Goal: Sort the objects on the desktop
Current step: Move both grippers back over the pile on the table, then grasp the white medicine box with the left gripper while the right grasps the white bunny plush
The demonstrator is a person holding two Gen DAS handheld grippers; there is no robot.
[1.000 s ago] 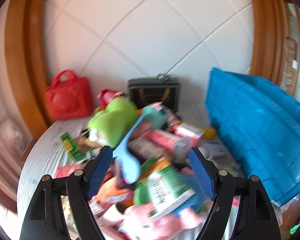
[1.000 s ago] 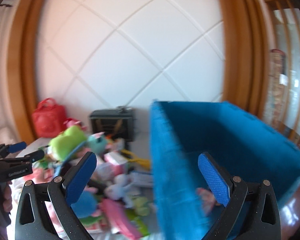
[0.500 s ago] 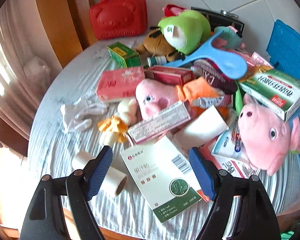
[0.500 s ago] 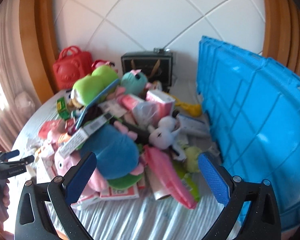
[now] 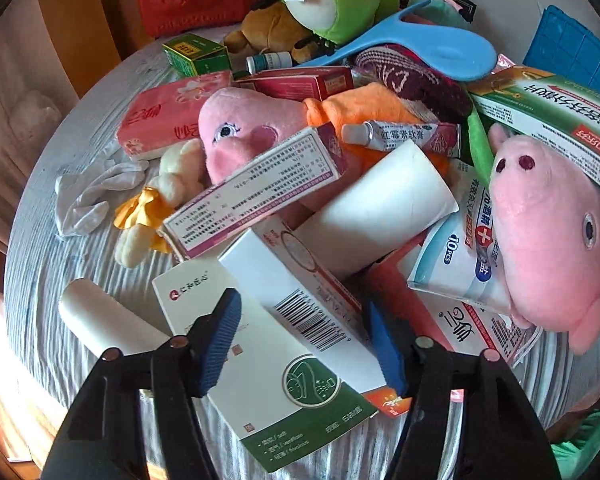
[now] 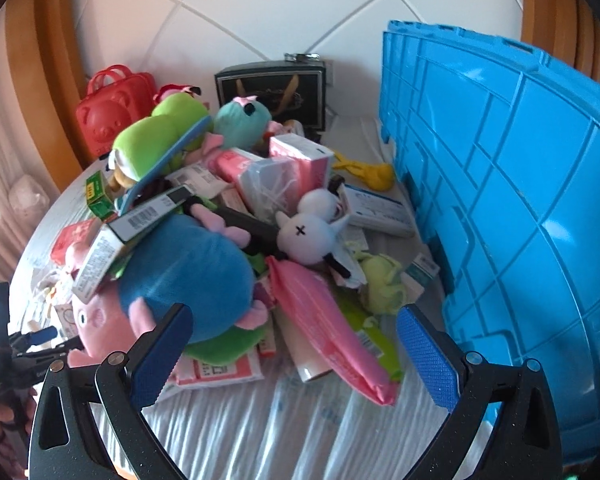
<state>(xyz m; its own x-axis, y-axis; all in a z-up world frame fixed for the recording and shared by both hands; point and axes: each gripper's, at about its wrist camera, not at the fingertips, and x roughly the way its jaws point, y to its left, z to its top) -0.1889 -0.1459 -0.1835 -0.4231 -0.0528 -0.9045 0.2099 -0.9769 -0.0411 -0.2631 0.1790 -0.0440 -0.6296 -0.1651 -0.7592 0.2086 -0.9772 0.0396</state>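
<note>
A pile of boxes, tubes and plush toys covers the round table. My left gripper points down at the pile's near edge, its jaws closing around a white barcode box that lies on a flat white-and-green box. The left pad is still apart from the barcode box. A pink pig plush lies to the right. My right gripper hangs open over the striped cloth with nothing between its fingers. Just beyond it lie a blue plush and a pink packet. The left gripper shows at far left.
A tall blue crate stands on the right side of the table. A red bear case and a black box sit at the back by the wall. A white roll lies near the table's front edge.
Both grippers have come down and tilted from facing the wall to facing the pile. The left jaws have narrowed around the white barcode box. The right jaws stay wide.
</note>
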